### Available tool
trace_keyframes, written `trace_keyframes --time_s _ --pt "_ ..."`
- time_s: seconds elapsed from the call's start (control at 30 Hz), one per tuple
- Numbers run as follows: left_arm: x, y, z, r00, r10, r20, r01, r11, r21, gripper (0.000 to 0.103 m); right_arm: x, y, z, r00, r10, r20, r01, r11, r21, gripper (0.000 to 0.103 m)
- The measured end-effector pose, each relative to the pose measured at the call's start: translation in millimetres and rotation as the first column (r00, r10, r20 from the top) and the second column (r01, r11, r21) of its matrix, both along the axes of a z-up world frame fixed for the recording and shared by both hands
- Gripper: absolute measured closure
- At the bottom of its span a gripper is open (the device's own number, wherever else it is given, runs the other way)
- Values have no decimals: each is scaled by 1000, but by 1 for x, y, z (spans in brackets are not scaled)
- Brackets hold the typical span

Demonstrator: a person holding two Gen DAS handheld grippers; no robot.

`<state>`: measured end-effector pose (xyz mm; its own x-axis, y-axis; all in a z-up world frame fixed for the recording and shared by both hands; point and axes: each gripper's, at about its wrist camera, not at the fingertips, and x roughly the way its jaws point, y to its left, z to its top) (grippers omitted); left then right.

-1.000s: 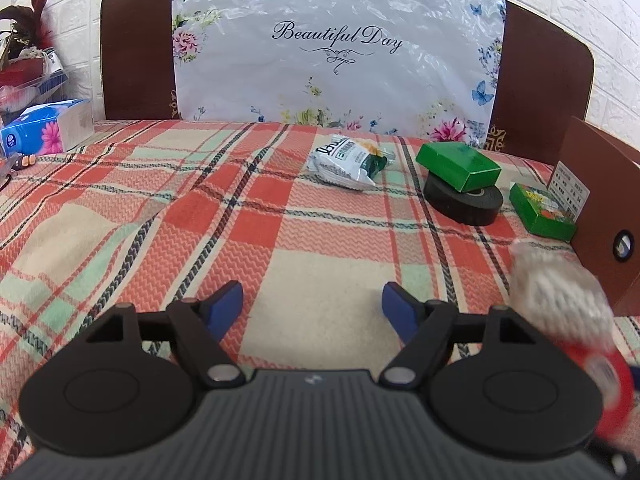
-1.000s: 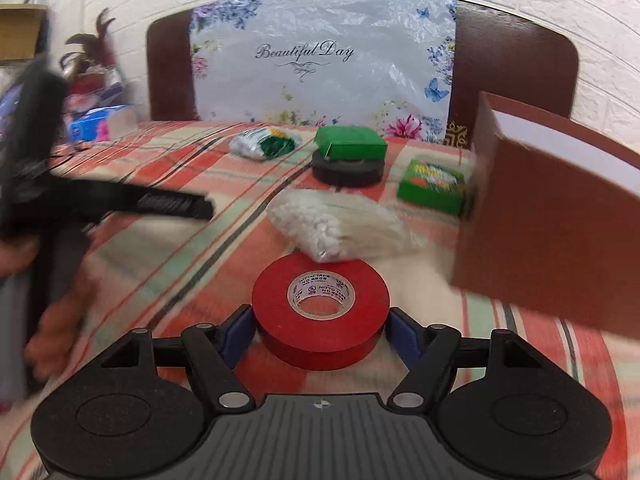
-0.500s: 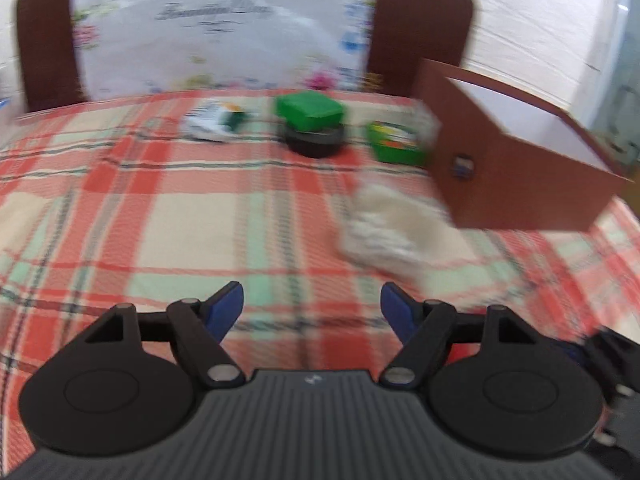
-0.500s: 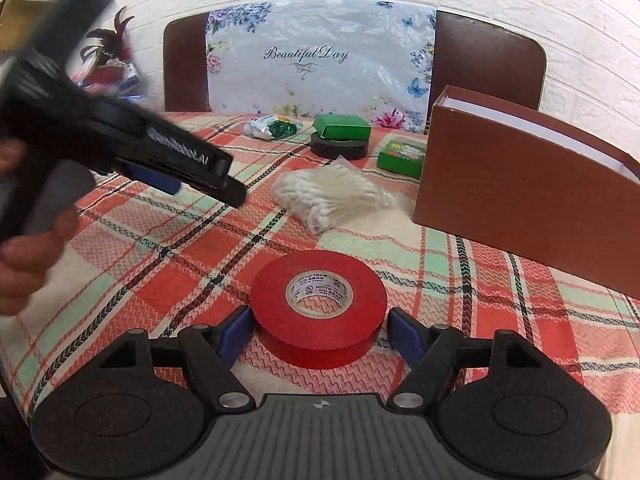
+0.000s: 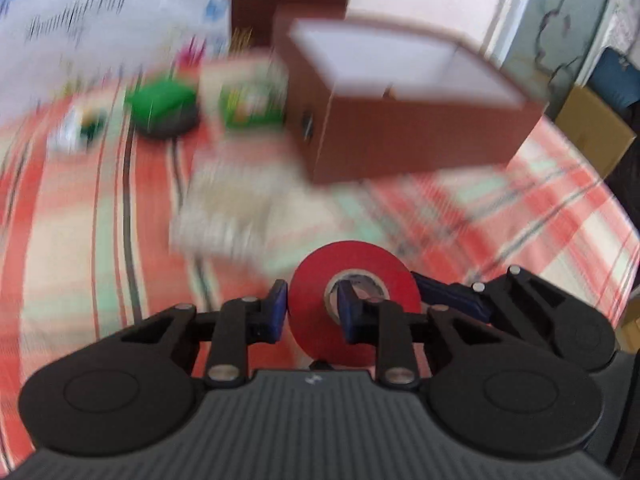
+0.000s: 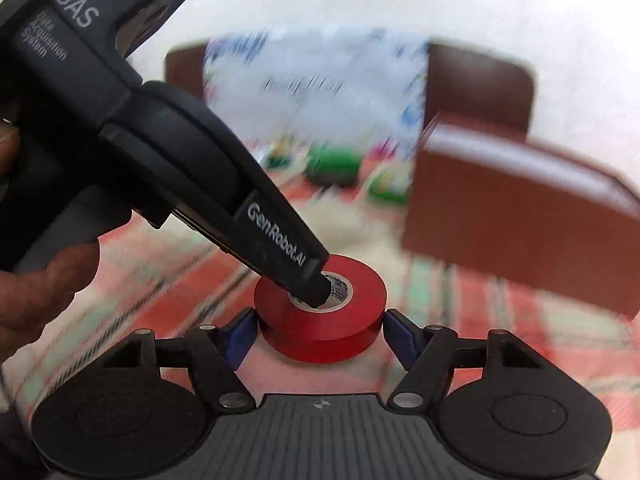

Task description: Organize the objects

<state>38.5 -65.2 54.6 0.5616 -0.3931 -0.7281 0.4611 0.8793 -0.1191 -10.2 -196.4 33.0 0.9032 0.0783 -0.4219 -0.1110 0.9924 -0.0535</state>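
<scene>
**Ana:** Left gripper [image 5: 312,312] first: its jaws are closing on the wall of the red roll of vinyl tape [image 5: 354,300]. One blue pad sits outside the rim on the left and the other is down in the cardboard core, so the ring's wall is pinched between them.

**Ben:** And the right gripper [image 6: 318,330]?

**Ana:** Its jaws are closing too, with the roll between them. Its blue fingertips [image 6: 240,330] stand just beside the roll's outer edge on each side. Whether they press on it or leave a sliver of gap, she cannot tell from the right wrist view.

**Ben:** Where is the roll itself?

**Ana:** Flat, near the front of the red, green and cream plaid tablecloth [image 5: 80,240]. A blurred clear bag of white cotton swabs [image 5: 228,216] lies just beyond it, and the open brown cardboard box [image 5: 400,120] stands farther back on the right.

**Ben:** How would it handle?

**Ana:** Light and stiff, in her judgement. A wound roll should not crush, but its smooth vinyl face could slip under the pads. Gripping through the core, across the wall, looks the safer hold, since the ring cannot slide out sideways. Squeezing across the full diameter is wider and could let it pop free.
</scene>
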Motion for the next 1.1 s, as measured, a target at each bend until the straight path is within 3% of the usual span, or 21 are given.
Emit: trace_keyframes --time_s 0.23,0.37,0.53,0.63,0.73,0.83,1.1 --pt "52 -57 65 978 -52 204 63 997 -49 74 45 -53 56 973 -129 192 139 990 -35 36" --pt "89 -95 68 973 -78 219 90 995 -46 74 79 -93 63 970 -179 167 182 983 -7 36" --pt "121 -128 51 976 -79 202 87 996 -34 74 119 -129 48 972 -219 87 220 975 -6 36" --pt "133 -136 38 979 -34 200 35 999 -1 64 132 -138 39 966 -251 62 252 968 -16 38" --pt "137 -131 31 986 -21 165 20 1000 6 64 125 -143 37 963 -259 67 258 966 31 38" --pt "125 -125 31 983 -17 184 11 999 34 64 112 -141 37 957 -279 79 276 960 51 37" --pt "89 -108 42 979 -11 205 7 1000 23 59 61 -124 41 936 -329 125 312 940 138 37"
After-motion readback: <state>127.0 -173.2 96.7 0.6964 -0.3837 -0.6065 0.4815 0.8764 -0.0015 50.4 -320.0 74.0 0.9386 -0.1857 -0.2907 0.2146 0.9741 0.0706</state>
